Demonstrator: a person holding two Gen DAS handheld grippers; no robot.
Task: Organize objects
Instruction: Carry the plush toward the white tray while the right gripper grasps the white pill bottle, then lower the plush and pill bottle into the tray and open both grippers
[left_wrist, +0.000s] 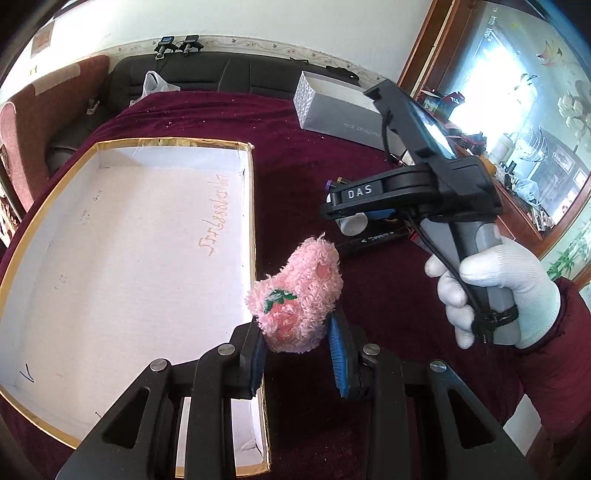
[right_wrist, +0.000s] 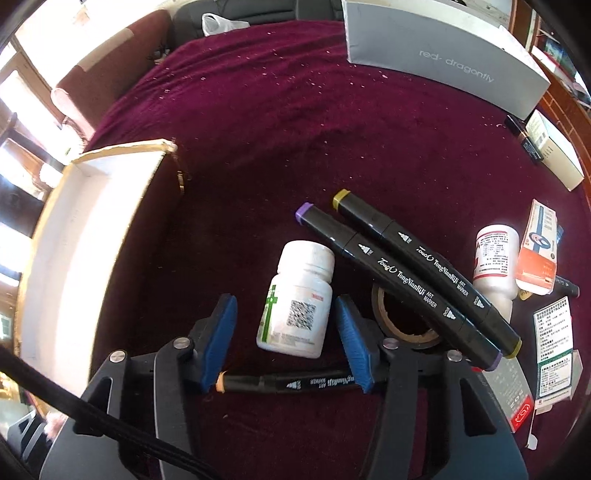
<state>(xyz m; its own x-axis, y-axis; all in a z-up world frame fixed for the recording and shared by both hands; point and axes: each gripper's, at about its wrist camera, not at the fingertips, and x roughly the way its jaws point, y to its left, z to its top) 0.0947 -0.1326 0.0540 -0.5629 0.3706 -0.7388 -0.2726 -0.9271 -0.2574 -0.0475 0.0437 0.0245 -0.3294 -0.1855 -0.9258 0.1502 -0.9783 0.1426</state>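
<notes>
My left gripper (left_wrist: 295, 332) is shut on a fluffy pink plush toy (left_wrist: 297, 295) and holds it above the right rim of a shallow white box with gold edges (left_wrist: 252, 206); the box interior shows nothing inside. My right gripper (right_wrist: 284, 317) is open, its blue pads on either side of a white pill bottle (right_wrist: 297, 301) lying on the maroon cloth, not touching it. Two black art markers (right_wrist: 406, 277) lie across a tape roll (right_wrist: 400, 328) just right of it. A third marker (right_wrist: 288, 382) lies under the fingers. The right gripper body also shows in the left wrist view (left_wrist: 424, 188).
A grey "red-dragonfly" shoebox (right_wrist: 443, 55) stands at the back right. A second white bottle (right_wrist: 495, 266), medicine cartons (right_wrist: 539, 251) and leaflets (right_wrist: 554, 354) crowd the right edge. The white box's corner (right_wrist: 110, 162) is at the left. A dark sofa and a plastic bag (left_wrist: 157, 85) lie beyond the table.
</notes>
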